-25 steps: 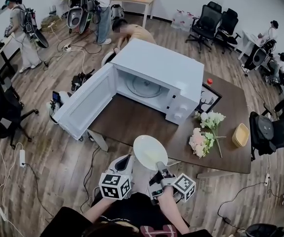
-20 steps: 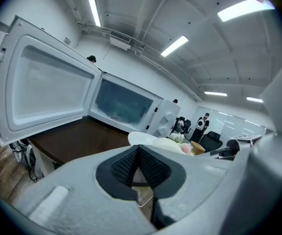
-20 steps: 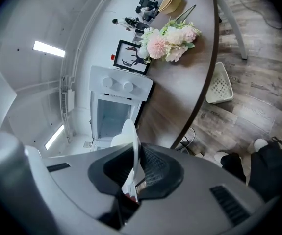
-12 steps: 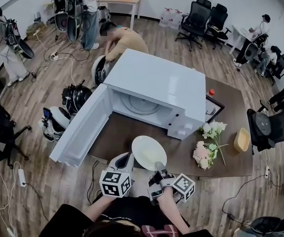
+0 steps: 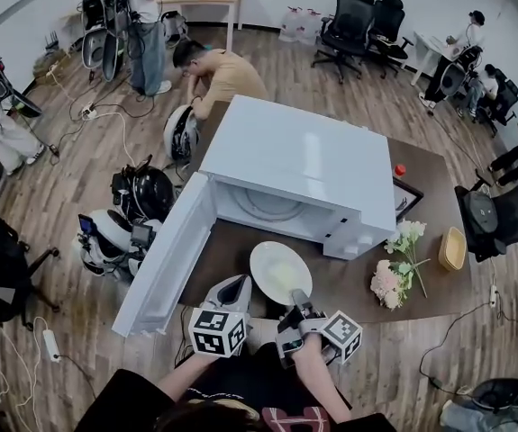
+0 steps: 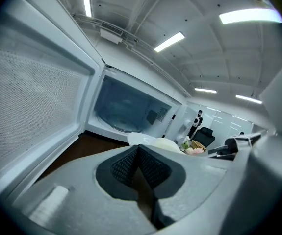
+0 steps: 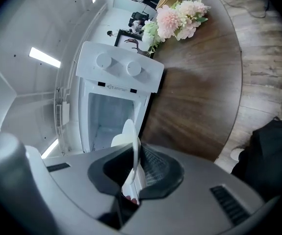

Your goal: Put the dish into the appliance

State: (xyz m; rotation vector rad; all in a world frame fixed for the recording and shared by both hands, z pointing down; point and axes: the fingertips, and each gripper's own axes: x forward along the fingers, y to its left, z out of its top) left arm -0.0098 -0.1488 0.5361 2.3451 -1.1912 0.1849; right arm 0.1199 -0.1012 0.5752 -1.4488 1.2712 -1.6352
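Note:
A white microwave (image 5: 308,160) stands on the brown table (image 5: 349,282) with its door (image 5: 164,259) swung wide open to the left and a glass turntable (image 5: 268,207) showing inside. My right gripper (image 5: 296,306) is shut on the near rim of a white plate (image 5: 280,272), which hovers in front of the opening. In the right gripper view the plate (image 7: 131,141) stands edge-on between the pads, facing the cavity (image 7: 111,116). My left gripper (image 5: 230,293) is just left of the plate, shut on nothing (image 6: 138,153); its view looks into the cavity (image 6: 128,109).
Pink and white flowers (image 5: 395,266), a wicker bowl (image 5: 451,247) and a picture frame (image 5: 405,196) lie on the table right of the microwave. A person (image 5: 222,72) crouches behind it. Gear sits on the floor at left (image 5: 141,192); office chairs (image 5: 488,219) stand at right.
The view has closed in on the table: the microwave sits nearer and lower in frame. The plate, still in the right gripper, is now nearer the opening. The left gripper stays beside it.

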